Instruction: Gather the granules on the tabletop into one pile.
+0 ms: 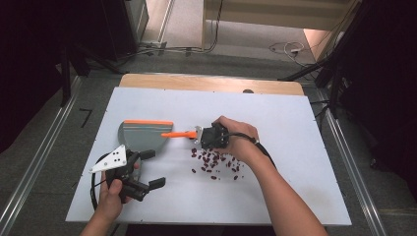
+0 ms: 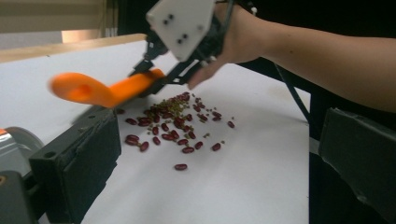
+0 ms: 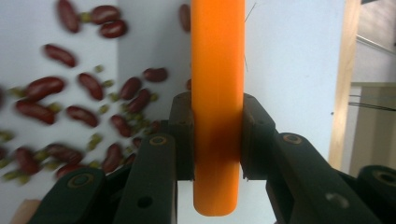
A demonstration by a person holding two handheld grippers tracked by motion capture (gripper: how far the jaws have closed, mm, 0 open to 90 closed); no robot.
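A loose heap of red beans mixed with small green ones lies on the white board. My right gripper is just above the heap's far left edge, shut on an orange tool handle that points left toward a grey dustpan. The right gripper view has the orange handle squeezed between the black jaws of that gripper, with beans below on the left. My left gripper rests open near the board's front left corner, nothing between its jaws. From there the handle and beans lie ahead.
The dustpan has an orange strip along its far edge and sits left of centre. A wooden table edge borders the board's far side. Black cables trail from both grippers. Metal rails run along the floor on each side.
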